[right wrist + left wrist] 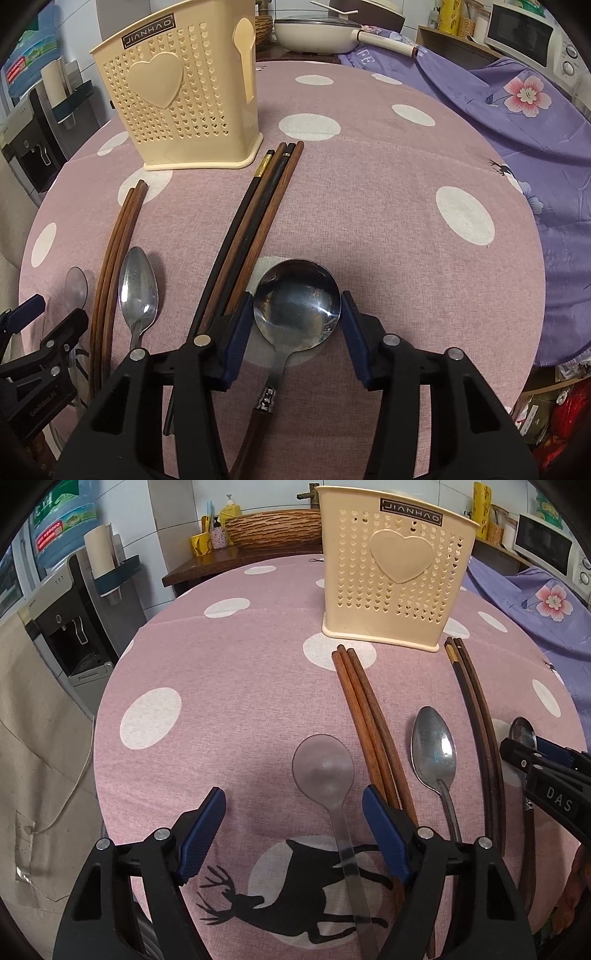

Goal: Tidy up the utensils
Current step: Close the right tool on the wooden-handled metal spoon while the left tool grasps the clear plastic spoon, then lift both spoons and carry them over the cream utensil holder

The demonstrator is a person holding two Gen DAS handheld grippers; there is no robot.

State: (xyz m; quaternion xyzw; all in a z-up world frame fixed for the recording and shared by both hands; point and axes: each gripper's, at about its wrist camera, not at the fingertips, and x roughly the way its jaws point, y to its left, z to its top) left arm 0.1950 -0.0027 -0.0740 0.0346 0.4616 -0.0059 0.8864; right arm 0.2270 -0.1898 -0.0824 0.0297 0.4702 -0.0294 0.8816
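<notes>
Right wrist view, contents. Right gripper (297, 328): blue pads either side of the round steel spoon (297, 299), bowl up, close to its rim; contact not discernible. Dark chopsticks (255, 218) just left of the spoon. Oval steel spoon (138, 288) beside reddish-brown chopsticks (116, 243). Clear plastic spoon (75, 286) far left. Cream utensil holder (192, 88) upright on the dotted pink tablecloth (388, 221).
</notes>
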